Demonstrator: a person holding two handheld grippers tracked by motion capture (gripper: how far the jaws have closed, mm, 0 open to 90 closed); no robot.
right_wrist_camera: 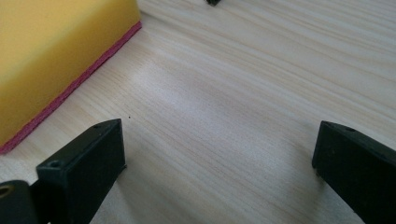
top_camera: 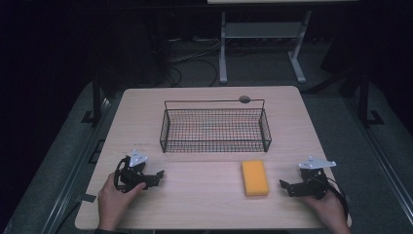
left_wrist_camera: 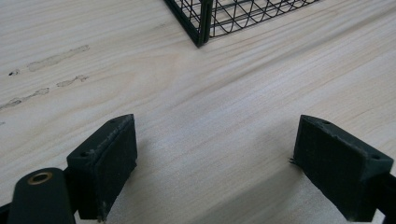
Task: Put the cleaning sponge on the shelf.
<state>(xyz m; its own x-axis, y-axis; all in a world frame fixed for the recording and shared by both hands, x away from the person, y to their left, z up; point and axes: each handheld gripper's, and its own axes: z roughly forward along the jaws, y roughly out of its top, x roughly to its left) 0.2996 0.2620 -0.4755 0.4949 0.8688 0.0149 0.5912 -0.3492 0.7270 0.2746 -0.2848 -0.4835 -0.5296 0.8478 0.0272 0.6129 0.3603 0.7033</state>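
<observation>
High view is showing the wooden table (top_camera: 204, 204) carrying everything, with the black wire basket (top_camera: 215, 127) sitting toward the far side, centred and open at the top — a placement that is leaving its mouth free for something to be dropped in from above, which I judge to be the purpose. Nearer the person, right of centre, the yellow sponge (top_camera: 254, 177) is lying flat on the tabletop, well apart from the basket and untouched; the right gripper view is revealing a thin red layer along its bottom edge, so it is resting scrubbing side down. The right gripper (top_camera: 290, 186) is resting low on the table to the right of the sponge, its jaws spread wide and pointing left toward it with nothing between them — it is looking like the readier of the two to reach in, since the sponge is already lying just beside its left jaw in its own view. The left gripper (top_camera: 155, 176) is waiting at the near left, held in the person's hand, its jaws also spread apart over bare wood, aimed rightward with a corner of the basket showing ahead of it in the left gripper view.
</observation>
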